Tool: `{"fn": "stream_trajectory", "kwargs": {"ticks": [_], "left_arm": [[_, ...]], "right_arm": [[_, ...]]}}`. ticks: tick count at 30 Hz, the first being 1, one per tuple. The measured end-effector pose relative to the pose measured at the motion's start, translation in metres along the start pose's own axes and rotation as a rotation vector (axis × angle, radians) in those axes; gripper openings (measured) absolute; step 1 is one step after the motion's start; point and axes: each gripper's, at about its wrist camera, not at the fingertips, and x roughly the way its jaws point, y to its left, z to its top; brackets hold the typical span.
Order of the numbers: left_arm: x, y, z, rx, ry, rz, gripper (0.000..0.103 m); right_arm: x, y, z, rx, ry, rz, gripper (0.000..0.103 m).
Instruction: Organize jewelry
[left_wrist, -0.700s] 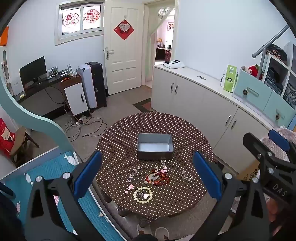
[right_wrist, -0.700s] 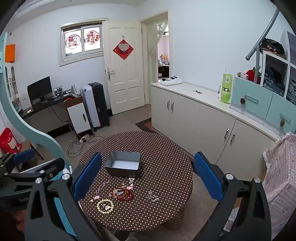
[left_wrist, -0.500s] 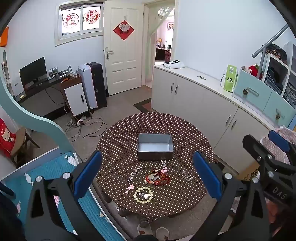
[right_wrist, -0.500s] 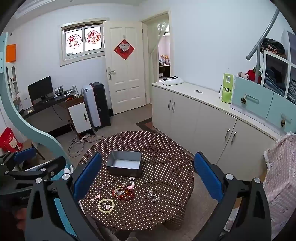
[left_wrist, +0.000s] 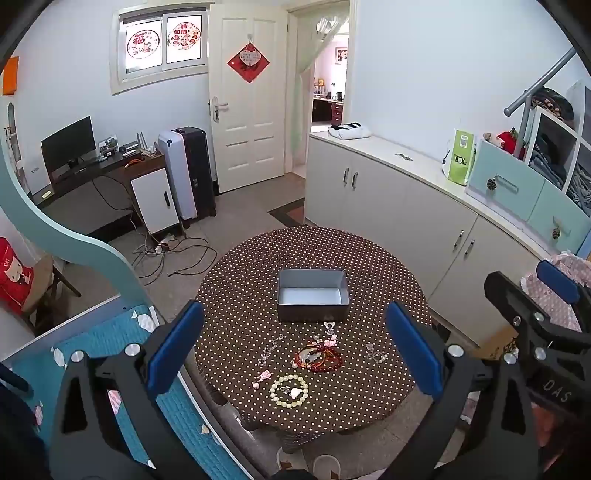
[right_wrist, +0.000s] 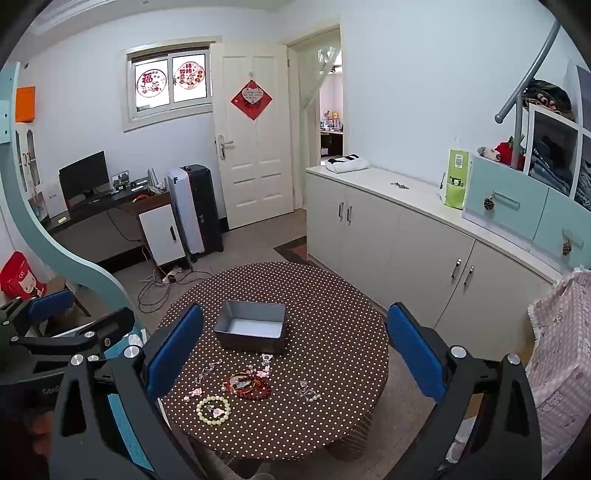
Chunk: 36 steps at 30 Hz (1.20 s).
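Round table under a brown white-dotted cloth (left_wrist: 258, 258), floor clear around its visible edge. Left gripper (left_wrist: 295, 350) and right gripper (right_wrist: 295, 350) hover well above the near rim, jaws spread wide, nothing held. Open grey rectangular metal tin (left_wrist: 313, 299) sits mid-table, long axis crosswise. Cream bead bracelet (left_wrist: 289, 391), red bead strands (left_wrist: 321, 360) and small silvery chains (left_wrist: 375, 352) lie between tin and near edge

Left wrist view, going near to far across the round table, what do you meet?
Cream bead bracelet → red bead bracelet → small pale charm → open grey box → bare dotted tablecloth.
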Motion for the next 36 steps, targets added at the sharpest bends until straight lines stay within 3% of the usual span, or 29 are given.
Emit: {"fn": "stream_trajectory", "kwargs": {"ticks": [36], "left_arm": [[0.0092,0.0039,-0.0023,-0.005,0.01,0.004,0.098]], "right_arm": [[0.0072,-0.0018,-0.003,0.001,0.021,0.02,0.096]]}}
